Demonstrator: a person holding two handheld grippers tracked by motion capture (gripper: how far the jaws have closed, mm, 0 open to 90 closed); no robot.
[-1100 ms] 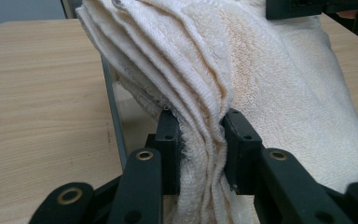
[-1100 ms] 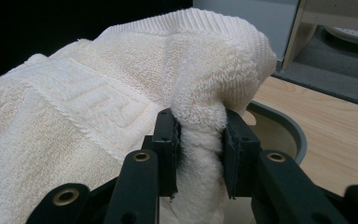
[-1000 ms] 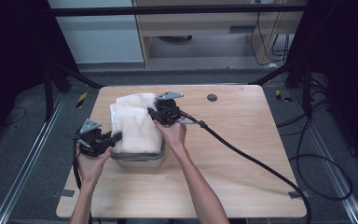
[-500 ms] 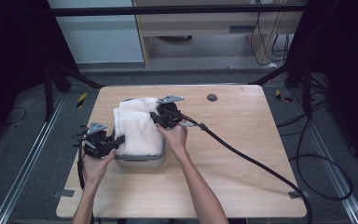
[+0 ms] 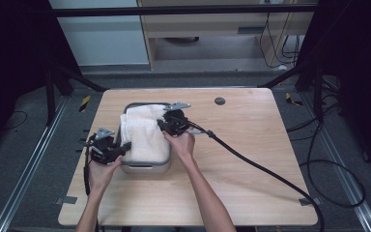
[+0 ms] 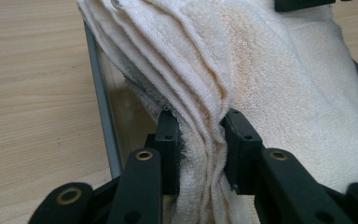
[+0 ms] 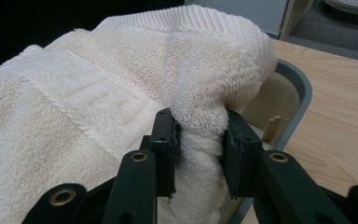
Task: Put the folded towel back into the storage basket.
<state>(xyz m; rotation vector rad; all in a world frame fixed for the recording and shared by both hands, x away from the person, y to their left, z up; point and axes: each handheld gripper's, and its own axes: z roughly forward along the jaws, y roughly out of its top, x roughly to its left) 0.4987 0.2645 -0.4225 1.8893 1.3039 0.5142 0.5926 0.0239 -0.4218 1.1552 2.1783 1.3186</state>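
Towel: cream folded terry towel [image 5: 142,137] lying over the grey metal tub [image 5: 145,168].
Left gripper [image 6: 200,140]: clamped on the towel's layered edge.
Right gripper [image 7: 199,137]: pinching a folded corner.
Tub: on light wooden table [image 5: 251,145].

Left gripper [image 5: 121,150] and right gripper [image 5: 163,123] both clamped, forearms angled inward.
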